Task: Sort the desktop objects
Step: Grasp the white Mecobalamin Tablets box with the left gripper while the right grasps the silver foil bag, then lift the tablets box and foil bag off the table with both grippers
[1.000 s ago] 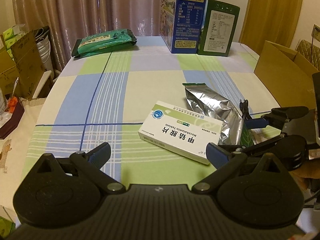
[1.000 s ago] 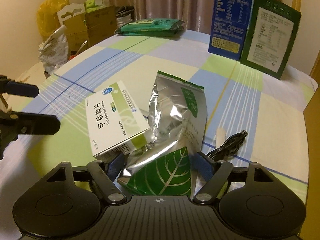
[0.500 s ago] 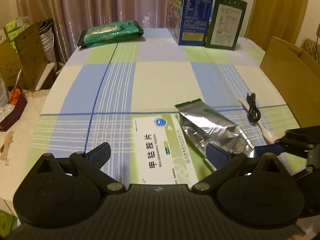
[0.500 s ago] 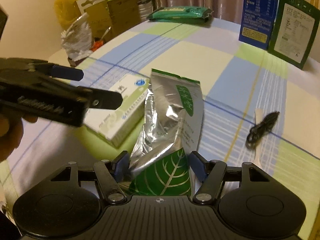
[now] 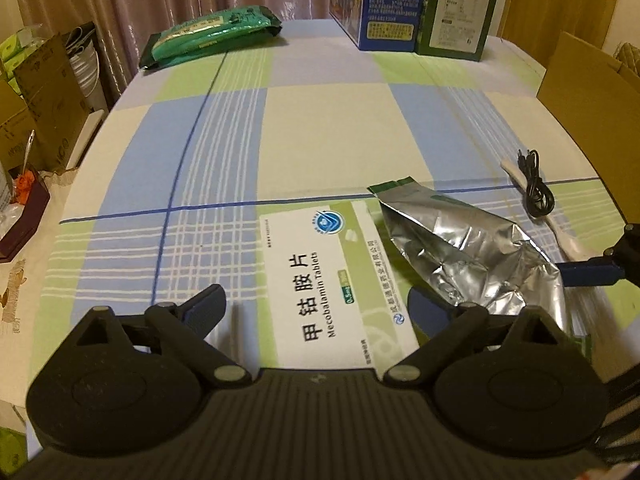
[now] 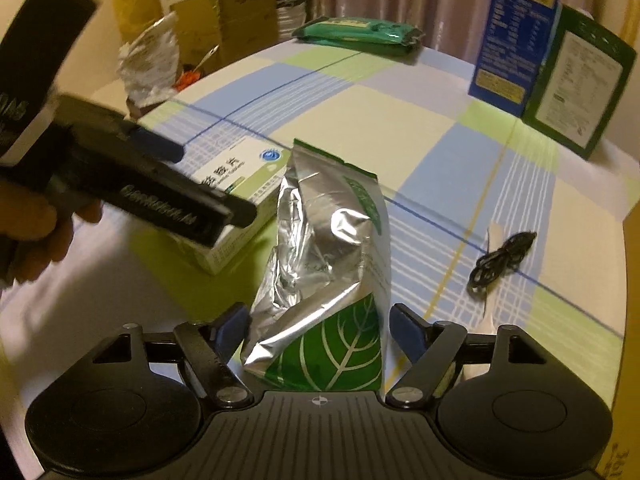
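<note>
Left gripper [image 5: 316,306] jaws wide, straddling pill box [image 5: 334,284] lying flat on checked tablecloth [image 5: 320,128]; fingers flank box's long sides, likely lined up for pinch across narrow width. Right gripper [image 6: 320,330] jaws wide either side of foil pouch [image 6: 332,264], leaf-print end nearest camera, no squeeze visible. Pouch just beside box. Black cable [image 6: 500,262] lies apart, on white stick. Both items on table, unsorted.

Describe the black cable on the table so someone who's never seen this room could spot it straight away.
Start at the checked tablecloth, then find the crumpled silver pouch near its front edge. Just to the right of the pouch is the black cable, a small coiled bundle lying across a pale flat stick; it is the only thin, dark, wiry thing there.
</note>
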A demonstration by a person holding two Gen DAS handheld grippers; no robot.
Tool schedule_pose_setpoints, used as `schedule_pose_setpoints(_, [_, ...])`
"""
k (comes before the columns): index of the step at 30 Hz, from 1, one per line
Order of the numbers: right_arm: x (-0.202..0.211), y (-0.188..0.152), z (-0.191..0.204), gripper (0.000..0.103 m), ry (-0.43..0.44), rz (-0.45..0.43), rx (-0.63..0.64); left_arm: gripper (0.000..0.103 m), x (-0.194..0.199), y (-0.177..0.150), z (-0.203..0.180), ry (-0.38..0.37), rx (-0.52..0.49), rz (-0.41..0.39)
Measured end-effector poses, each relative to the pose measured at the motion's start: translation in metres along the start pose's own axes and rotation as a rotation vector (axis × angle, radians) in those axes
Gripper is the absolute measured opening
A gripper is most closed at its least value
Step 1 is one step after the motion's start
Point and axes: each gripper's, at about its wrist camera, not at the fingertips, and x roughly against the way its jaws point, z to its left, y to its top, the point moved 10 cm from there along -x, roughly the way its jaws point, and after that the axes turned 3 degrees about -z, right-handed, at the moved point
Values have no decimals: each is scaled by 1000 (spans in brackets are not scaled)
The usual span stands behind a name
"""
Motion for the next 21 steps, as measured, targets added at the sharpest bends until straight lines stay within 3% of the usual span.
schedule_pose_setpoints(6, [-8,3,-1,76,4,2,8,73,-11,0,-6,-10,-23,17])
schedule_pose_setpoints(9, [-14,4,-5,76,19,1,-21,69,-12,-2,-6,0,-29,23])
schedule_pose_setpoints(13, [-14,6,-8,74,24,-4,-54,68,-7,-6,-7,7,-48,38])
schedule_pose_setpoints(18, [-1,6,-14,57,14,-7,-124,68,3,-16,-7,12,-48,51])
schedule_pose_setpoints(21, [9,-3,-15,55,8,11,-141,68,13,-27,-14,3,-59,59])
